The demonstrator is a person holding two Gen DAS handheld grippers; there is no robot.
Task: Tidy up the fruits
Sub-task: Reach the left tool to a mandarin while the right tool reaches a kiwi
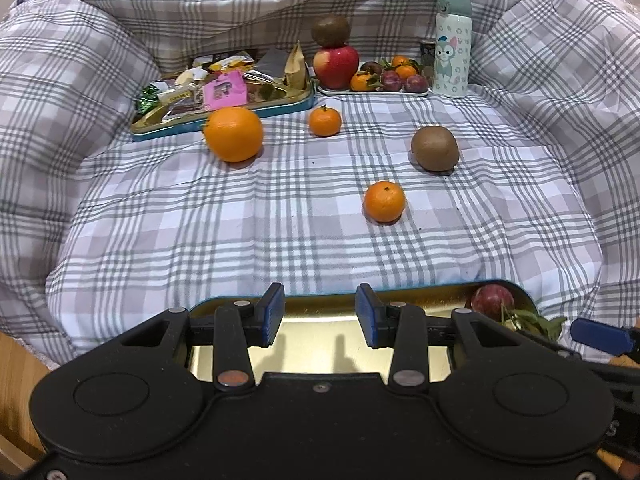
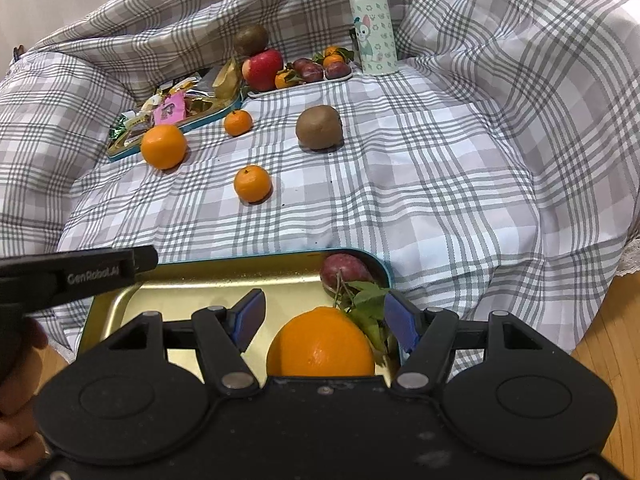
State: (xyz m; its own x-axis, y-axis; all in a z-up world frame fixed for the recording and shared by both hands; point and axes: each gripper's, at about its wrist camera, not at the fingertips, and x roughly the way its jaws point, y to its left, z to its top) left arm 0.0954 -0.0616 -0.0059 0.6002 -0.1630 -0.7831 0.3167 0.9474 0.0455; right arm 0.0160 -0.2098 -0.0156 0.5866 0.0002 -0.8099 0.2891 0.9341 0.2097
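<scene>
A gold tray with a teal rim (image 1: pixel 312 352) (image 2: pixel 180 296) lies at the near edge of the checked cloth. In it are a big orange (image 2: pixel 320 344) and a dark red plum (image 2: pixel 344 272) (image 1: pixel 492 302) with green leaves. My right gripper (image 2: pixel 326 320) hangs open over the orange, its blue pads clear of the peel on both sides. My left gripper (image 1: pixel 320 312) is open over the tray's bare left part, holding nothing. Loose on the cloth lie another big orange (image 1: pixel 233 134), two mandarins (image 1: pixel 325 121) (image 1: pixel 384 201) and a kiwi (image 1: pixel 435 148).
At the back, a white plate (image 1: pixel 372 92) holds an apple (image 1: pixel 336 66) with a kiwi on top, mandarins and plums. A snack tin (image 1: pixel 224 96) stands left of it, a pale bottle (image 1: pixel 452 44) to the right. Bunched cloth rises all around. Wooden floor shows at the near corners.
</scene>
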